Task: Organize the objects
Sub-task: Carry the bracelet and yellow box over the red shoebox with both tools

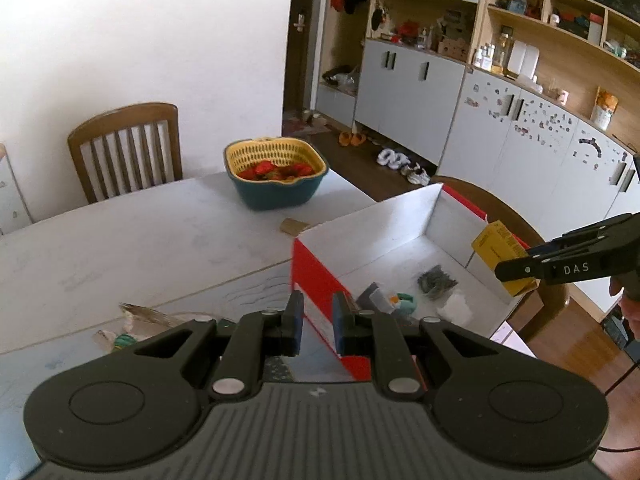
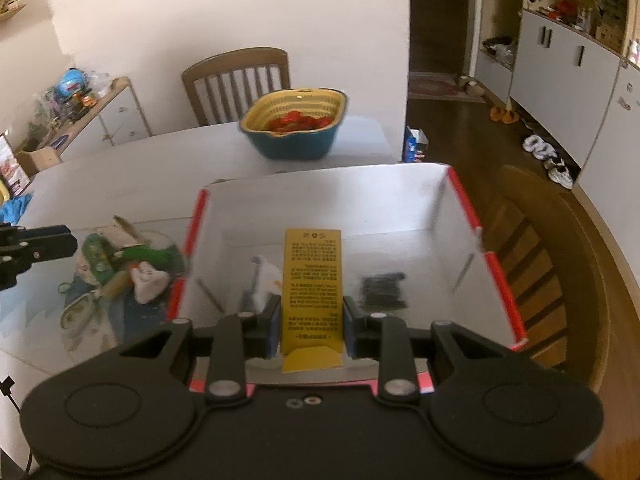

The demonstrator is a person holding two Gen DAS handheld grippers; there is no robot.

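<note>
My right gripper (image 2: 311, 320) is shut on a yellow box (image 2: 313, 284) with black print and holds it above the open red-and-white storage box (image 2: 464, 200). In the left wrist view the same gripper (image 1: 516, 270) holds the yellow box (image 1: 496, 248) over the storage box's (image 1: 316, 272) right side. Inside lie a black bundle (image 2: 382, 290), a white packet (image 1: 454, 308) and other small items. My left gripper (image 1: 318, 320) is open and empty, just left of the storage box's near corner. A pile of loose objects (image 2: 120, 268) lies on the table left of the storage box.
A blue-and-yellow basket (image 2: 294, 124) with red items stands at the table's (image 1: 140, 240) far side. Wooden chairs stand behind the table (image 1: 128, 148) and to the right of the storage box (image 2: 552, 256). Cabinets (image 1: 420, 92) line the far wall.
</note>
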